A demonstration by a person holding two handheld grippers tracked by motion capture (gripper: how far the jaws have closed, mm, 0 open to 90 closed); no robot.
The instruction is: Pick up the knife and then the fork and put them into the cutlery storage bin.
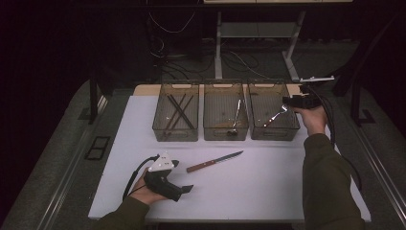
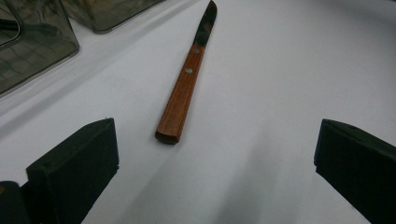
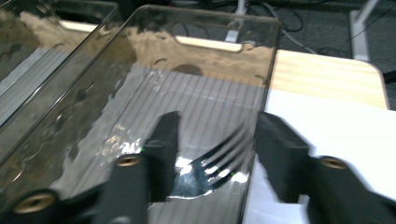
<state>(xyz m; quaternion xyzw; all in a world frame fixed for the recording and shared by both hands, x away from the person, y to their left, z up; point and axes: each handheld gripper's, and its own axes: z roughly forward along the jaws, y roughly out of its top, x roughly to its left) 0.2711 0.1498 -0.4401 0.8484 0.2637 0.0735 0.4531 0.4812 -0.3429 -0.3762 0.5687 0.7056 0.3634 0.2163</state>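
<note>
A wooden-handled knife (image 1: 215, 161) (image 2: 184, 88) lies on the white table (image 1: 268, 187), blade pointing to the far right. My left gripper (image 1: 183, 176) (image 2: 215, 126) rests just left of the handle end, open, its jaws wide apart and nothing between them. A metal fork (image 1: 275, 116) (image 3: 210, 165) lies inside the right clear bin (image 1: 274, 135) (image 3: 205, 11), tines toward the right wall. Over that bin's right edge my right gripper (image 1: 286, 100) (image 3: 215, 126) hovers open, with the fork's tines showing below the gap between the jaws.
Three clear bins stand in a row at the table's back. The left bin (image 1: 175, 135) holds dark chopsticks (image 1: 179, 111); the middle bin (image 1: 225, 135) holds a spoon (image 1: 236, 117). A bare wooden strip (image 3: 327, 77) runs behind the bins. Cables trail from both grippers.
</note>
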